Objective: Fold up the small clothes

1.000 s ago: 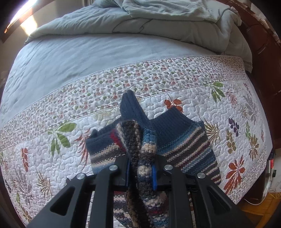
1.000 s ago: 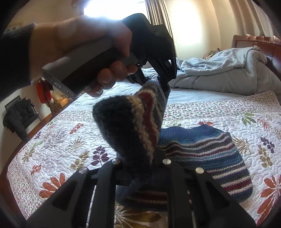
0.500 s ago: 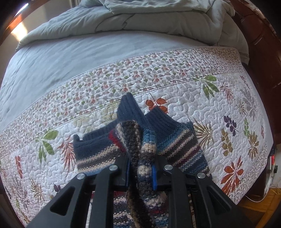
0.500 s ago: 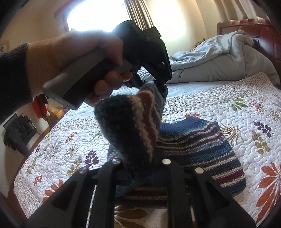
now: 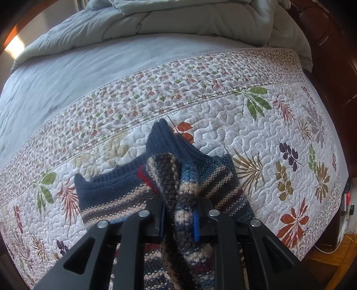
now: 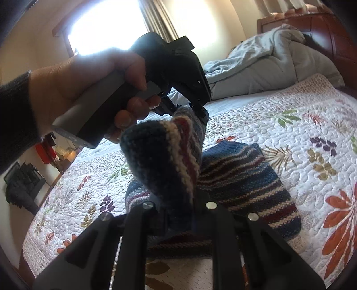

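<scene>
While both our grippers pinch one raised fold of the striped knit sweater [image 5: 125,196], left gripper [image 5: 178,220] at 6 o'clock, right gripper [image 6: 176,214] likewise clamped, its body drapes on the floral quilt [image 5: 256,133], presumably for laying the edge over evenly

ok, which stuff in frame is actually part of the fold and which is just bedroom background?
In play:
- striped knit sweater, one edge lifted
- left gripper, shut on that edge
- right gripper, shut on it too
- floral quilt, the surface under it

Lying about:
- grey duvet, bunched at the headboard
- grey sheet
- curtained window
</scene>
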Demonstrator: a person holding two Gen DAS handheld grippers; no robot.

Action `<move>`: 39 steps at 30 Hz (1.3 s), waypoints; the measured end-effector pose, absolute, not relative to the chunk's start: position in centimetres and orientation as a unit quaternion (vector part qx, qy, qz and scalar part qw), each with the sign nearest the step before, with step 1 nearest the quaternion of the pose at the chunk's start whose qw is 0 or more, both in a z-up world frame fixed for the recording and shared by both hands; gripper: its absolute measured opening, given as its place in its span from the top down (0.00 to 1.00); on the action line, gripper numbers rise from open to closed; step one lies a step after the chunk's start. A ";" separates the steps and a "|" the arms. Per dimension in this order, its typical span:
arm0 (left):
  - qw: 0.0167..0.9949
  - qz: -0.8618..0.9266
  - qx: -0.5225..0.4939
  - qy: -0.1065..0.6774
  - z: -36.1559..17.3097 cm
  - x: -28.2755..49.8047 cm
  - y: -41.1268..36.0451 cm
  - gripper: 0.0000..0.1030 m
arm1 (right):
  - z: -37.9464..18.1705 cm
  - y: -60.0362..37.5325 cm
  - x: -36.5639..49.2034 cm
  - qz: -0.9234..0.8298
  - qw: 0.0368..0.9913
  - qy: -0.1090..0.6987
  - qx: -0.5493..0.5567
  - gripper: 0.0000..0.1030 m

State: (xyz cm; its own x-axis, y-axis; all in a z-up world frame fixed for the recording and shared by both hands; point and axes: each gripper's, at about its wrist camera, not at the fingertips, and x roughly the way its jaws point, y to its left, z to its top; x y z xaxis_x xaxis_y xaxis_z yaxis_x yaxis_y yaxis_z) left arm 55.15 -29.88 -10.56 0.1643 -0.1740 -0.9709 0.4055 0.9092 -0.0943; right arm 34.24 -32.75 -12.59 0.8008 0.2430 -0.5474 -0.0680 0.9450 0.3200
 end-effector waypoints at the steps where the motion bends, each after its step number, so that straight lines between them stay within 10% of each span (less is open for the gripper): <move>1: 0.756 -0.192 0.096 0.618 -10.9 55.1 -30.2 0.83 | -12.9 -33.2 34.2 0.081 0.936 0.306 0.153 0.88; 39: 0.760 -0.125 0.205 0.604 -17.2 54.6 -38.7 0.82 | -18.3 -41.1 34.2 0.038 0.898 0.350 0.263 0.88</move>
